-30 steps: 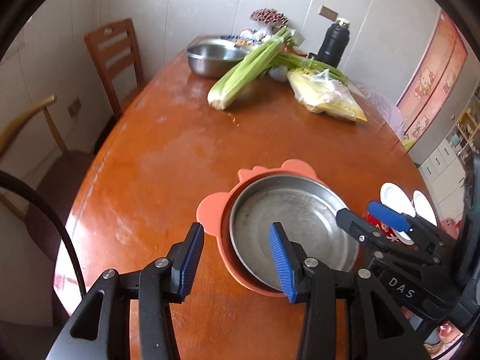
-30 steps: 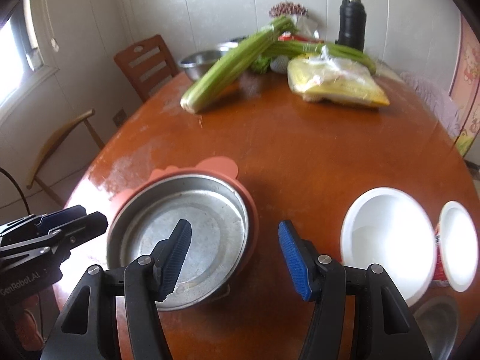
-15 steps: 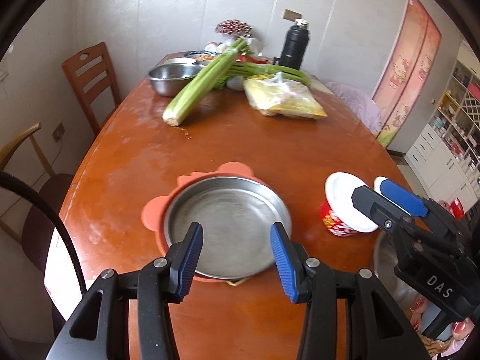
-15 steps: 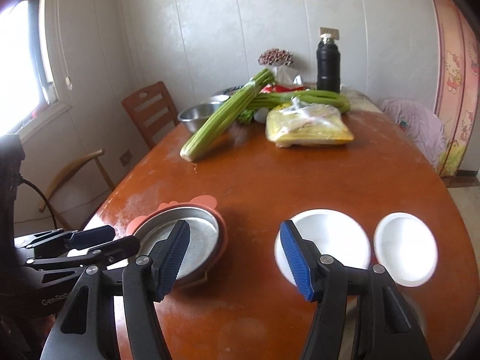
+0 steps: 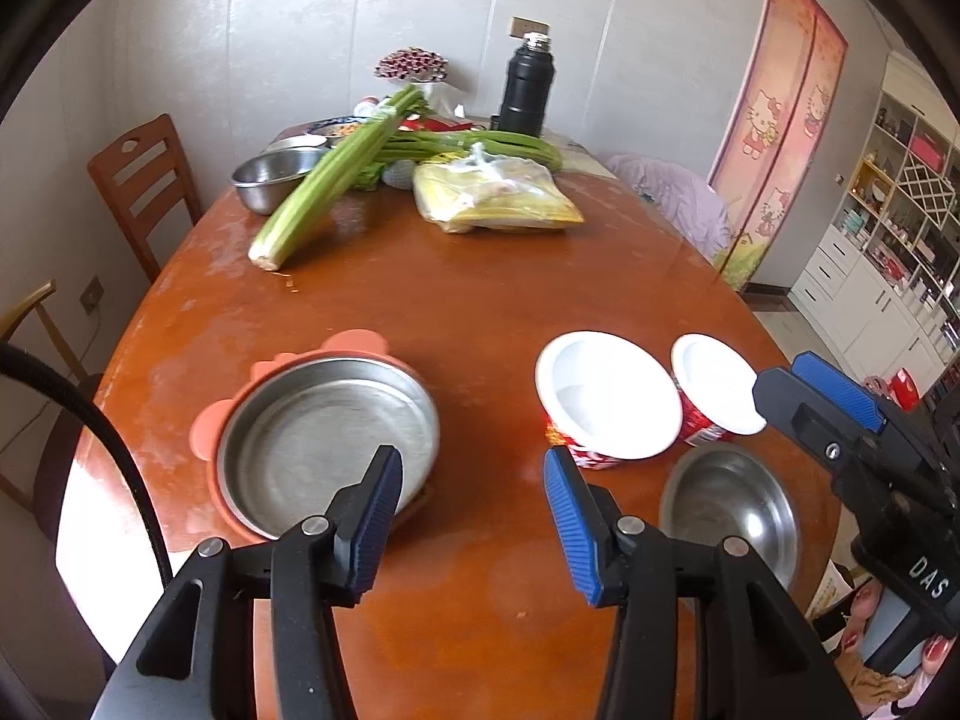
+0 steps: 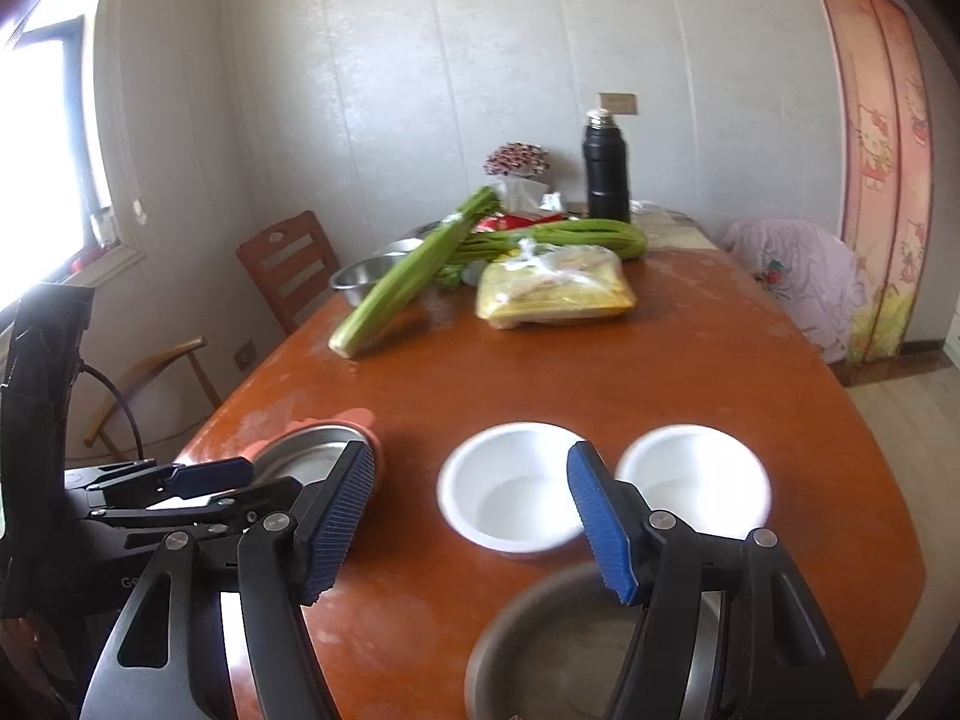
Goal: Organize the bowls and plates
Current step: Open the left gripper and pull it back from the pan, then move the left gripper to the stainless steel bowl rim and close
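Observation:
A steel plate [image 5: 324, 438] lies inside an orange plate with ear-shaped tabs [image 5: 207, 429] at the near left of the brown table [image 5: 480, 312]. Two white bowls with red sides [image 5: 606, 396] [image 5: 714, 381] stand at the near right, and a small steel bowl [image 5: 729, 504] sits in front of them. My left gripper [image 5: 474, 516] is open and empty, above the table between the plates and the bowls. My right gripper [image 6: 474, 516] is open and empty, raised above the near white bowl [image 6: 510, 492]; the steel bowl [image 6: 558, 648] lies below it.
At the far end lie celery [image 5: 336, 180], long green stalks, a yellow bag [image 5: 498, 198], a large steel bowl [image 5: 276, 171] and a black flask [image 5: 528, 90]. Wooden chairs [image 5: 144, 180] stand at the left. A pink-covered chair [image 6: 798, 276] is at the right.
Both grippers have pulled back and up from the stacked plates. The left one has swung right, bringing the white bowls and the small steel bowl into view. Both stayed open.

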A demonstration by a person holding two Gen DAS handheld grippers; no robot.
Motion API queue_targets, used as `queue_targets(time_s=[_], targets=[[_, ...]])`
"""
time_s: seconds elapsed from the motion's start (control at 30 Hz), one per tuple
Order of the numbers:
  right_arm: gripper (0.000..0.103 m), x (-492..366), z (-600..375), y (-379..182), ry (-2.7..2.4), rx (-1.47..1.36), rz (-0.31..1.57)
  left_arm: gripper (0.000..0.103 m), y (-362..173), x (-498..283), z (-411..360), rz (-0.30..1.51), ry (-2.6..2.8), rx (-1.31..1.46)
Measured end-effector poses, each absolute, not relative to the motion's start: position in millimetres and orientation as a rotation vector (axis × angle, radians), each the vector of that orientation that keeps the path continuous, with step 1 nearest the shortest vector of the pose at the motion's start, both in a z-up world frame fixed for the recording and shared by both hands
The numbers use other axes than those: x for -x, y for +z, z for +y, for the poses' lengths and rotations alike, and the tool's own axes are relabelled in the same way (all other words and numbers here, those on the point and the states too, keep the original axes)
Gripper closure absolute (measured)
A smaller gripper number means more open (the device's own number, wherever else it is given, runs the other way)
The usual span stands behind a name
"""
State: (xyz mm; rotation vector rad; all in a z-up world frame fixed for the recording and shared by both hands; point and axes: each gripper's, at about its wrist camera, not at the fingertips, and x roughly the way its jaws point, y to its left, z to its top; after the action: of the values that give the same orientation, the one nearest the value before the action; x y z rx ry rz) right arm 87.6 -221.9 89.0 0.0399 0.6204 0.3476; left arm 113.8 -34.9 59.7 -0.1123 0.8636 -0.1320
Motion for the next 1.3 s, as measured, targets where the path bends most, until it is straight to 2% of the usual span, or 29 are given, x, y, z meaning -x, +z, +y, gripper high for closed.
queue_targets(time_s=[0.53,0.97,1.2,1.3], targets=[[0.034,-87.7,-300.3,69.5,0.222,-0.067,0.7,0.053,47.8,-122.4,-104.1,0.9,-0.215,0.037],[0.034,-90.5,-335.8,16.1,0.189,-0.065,0.888,0.053,13.9,-129.7,-143.3,0.996,-0.271,-0.005],[0.034,-86.0,-340.5,-1.2,0.163,-0.034,0.913,0.053,-4.2,-129.5,-153.9,1.046,-0.277,-0.011],[0.039,-86.2,-341.4,-6.5,0.177,-0.055,0.931,0.053,-7.9,-128.1,-158.3,1.056,-0.283,-0.013]])
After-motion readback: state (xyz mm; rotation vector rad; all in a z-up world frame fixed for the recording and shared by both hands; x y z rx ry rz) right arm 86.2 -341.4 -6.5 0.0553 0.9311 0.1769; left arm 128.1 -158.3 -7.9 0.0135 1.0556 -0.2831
